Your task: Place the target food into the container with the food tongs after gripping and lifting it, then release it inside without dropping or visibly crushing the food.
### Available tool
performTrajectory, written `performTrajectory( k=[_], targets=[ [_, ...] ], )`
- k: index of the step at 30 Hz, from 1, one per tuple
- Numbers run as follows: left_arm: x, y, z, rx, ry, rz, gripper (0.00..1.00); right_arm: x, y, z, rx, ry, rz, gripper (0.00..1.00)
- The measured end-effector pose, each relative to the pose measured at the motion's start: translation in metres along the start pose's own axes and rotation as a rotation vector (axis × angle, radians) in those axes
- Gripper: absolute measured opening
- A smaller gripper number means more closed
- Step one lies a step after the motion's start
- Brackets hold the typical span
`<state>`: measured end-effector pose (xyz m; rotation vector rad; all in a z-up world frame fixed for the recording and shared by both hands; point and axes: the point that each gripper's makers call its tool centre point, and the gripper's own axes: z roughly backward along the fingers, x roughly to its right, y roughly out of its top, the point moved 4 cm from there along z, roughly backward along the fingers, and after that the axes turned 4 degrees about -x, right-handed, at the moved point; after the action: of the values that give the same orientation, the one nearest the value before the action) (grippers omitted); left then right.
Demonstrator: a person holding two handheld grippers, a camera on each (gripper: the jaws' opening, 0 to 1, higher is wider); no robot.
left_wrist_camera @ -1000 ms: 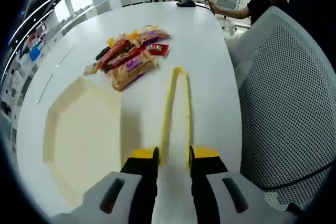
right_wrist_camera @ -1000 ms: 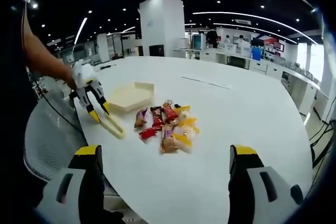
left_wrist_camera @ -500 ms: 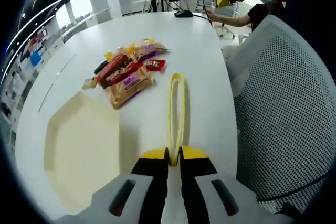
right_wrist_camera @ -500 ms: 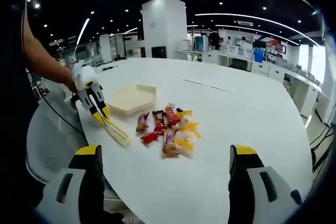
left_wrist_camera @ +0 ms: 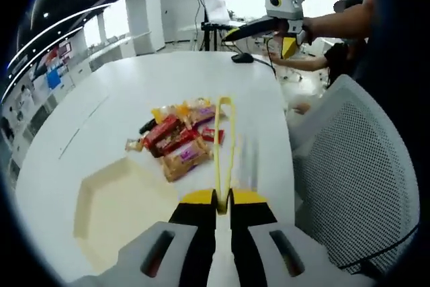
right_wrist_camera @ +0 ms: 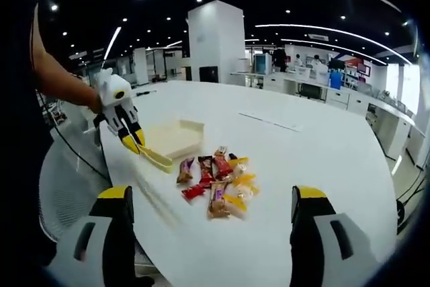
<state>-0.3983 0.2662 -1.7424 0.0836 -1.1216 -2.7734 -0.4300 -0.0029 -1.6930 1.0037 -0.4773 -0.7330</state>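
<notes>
My left gripper is shut on the handle end of yellow food tongs, which point forward above the table. Their tip hangs over a pile of wrapped snacks in red, orange and purple packets. A cream hexagonal container lies near left of the pile. In the right gripper view the left gripper holds the tongs lifted beside the container, with the snacks to their right. My right gripper stands wide open with nothing in it, back from the pile.
The round white table carries everything. A white mesh chair stands close on the right of the left gripper view and shows as a chair at the left of the right gripper view. A person's arm holds the left gripper.
The left gripper closed on the tongs that lay flat between its open jaws, then lifted them off the table. The right gripper stayed open.
</notes>
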Motion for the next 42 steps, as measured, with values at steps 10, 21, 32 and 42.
performTrajectory(
  k=[10, 21, 32, 42],
  targets=[
    [-0.014, 0.040, 0.039, 0.131, -0.033, 0.032, 0.02, -0.004, 0.056, -0.005, 0.087, 0.123, 0.038, 0.88],
    [-0.006, 0.102, 0.079, 0.277, -0.101, 0.000, 0.02, -0.031, 0.129, -0.008, 0.222, 0.315, 0.055, 0.73],
    [-0.006, 0.144, 0.110, 0.379, -0.167, -0.003, 0.02, -0.062, 0.177, -0.014, 0.278, 0.497, 0.094, 0.52],
    [0.004, 0.154, 0.113, 0.379, -0.219, -0.005, 0.02, -0.078, 0.186, -0.022, 0.283, 0.598, 0.085, 0.35]
  ],
)
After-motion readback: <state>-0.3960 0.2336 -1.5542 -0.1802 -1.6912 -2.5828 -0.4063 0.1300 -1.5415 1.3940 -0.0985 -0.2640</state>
